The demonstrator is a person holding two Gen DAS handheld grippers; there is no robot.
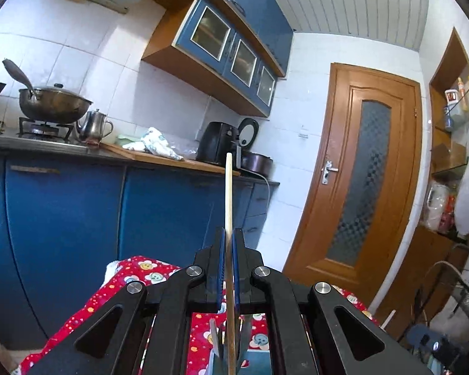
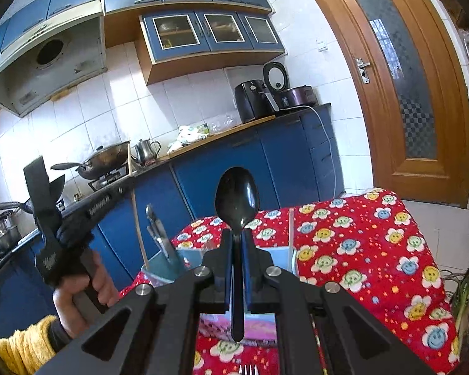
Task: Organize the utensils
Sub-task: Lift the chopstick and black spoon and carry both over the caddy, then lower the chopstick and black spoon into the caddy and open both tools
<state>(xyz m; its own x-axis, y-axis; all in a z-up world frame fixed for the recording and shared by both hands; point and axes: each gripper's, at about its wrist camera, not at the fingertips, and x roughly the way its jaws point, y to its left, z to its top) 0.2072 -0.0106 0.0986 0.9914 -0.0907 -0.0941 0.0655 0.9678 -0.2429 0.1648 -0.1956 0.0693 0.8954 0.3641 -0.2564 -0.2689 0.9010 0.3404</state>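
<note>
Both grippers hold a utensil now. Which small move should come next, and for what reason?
Probably lower the right gripper toward the light blue holder just ahead on the red floral cloth. It is shut on the black spoon, bowl end up, and the holder already contains metal utensils. The left gripper, shut on the chopstick, could follow.

An upright wooden chopstick (image 1: 229,206) and an upright black spoon (image 2: 237,200), each clamped between fingers.
</note>
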